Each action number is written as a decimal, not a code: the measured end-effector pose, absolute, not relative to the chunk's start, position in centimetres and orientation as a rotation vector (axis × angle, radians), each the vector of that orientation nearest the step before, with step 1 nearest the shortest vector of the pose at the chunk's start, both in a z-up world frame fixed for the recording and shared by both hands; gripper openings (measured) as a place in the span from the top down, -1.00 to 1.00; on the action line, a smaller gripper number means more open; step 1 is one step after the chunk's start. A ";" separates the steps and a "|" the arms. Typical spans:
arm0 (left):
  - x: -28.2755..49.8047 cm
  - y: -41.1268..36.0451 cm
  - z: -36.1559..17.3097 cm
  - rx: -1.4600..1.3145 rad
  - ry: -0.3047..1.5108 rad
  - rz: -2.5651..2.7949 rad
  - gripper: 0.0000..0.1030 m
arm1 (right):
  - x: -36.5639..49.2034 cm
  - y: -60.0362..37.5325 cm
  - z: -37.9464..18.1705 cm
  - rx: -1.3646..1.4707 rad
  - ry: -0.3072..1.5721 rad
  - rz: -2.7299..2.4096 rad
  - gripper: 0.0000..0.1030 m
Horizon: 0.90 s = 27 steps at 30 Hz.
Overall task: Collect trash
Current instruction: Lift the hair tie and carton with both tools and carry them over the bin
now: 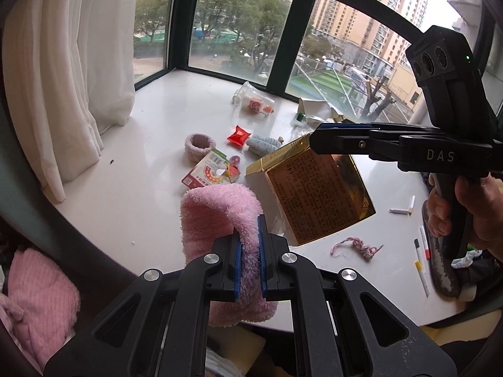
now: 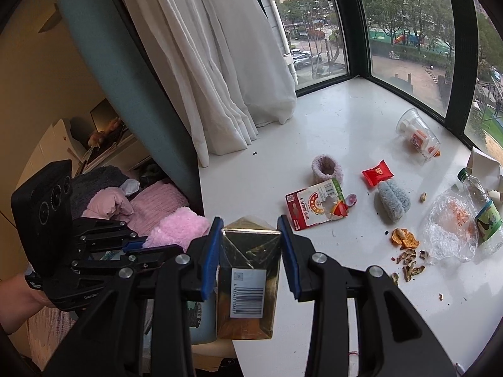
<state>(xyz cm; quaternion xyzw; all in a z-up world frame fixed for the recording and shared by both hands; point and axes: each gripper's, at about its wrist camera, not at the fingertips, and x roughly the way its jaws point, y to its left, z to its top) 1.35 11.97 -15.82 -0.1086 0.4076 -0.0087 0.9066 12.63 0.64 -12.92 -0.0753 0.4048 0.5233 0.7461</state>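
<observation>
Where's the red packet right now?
On the sill, the red packet lies between the pink ring and the fallen cup, touching the grey sock.

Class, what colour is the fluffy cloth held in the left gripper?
Pink cloth, best in the left wrist view.

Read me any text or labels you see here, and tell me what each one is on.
"DAS": on the right gripper.
Gold box: dense print, barcode digits too small to read.
Torn red-and-white package: Chinese print, blurred.
Red snack packet: characters unreadable.
Left gripper: lettering cut off, unreadable.
</observation>
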 end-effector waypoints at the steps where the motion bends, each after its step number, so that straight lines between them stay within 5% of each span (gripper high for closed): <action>1: 0.7 12.3 -15.7 -0.226 0.841 -0.009 0.86 | 12.1 1.1 -12.8 -0.168 0.885 1.153 0.32; 27: -15.1 18.7 -15.8 -0.287 0.839 0.189 0.86 | -1.1 11.4 -12.5 -0.257 0.886 1.368 0.32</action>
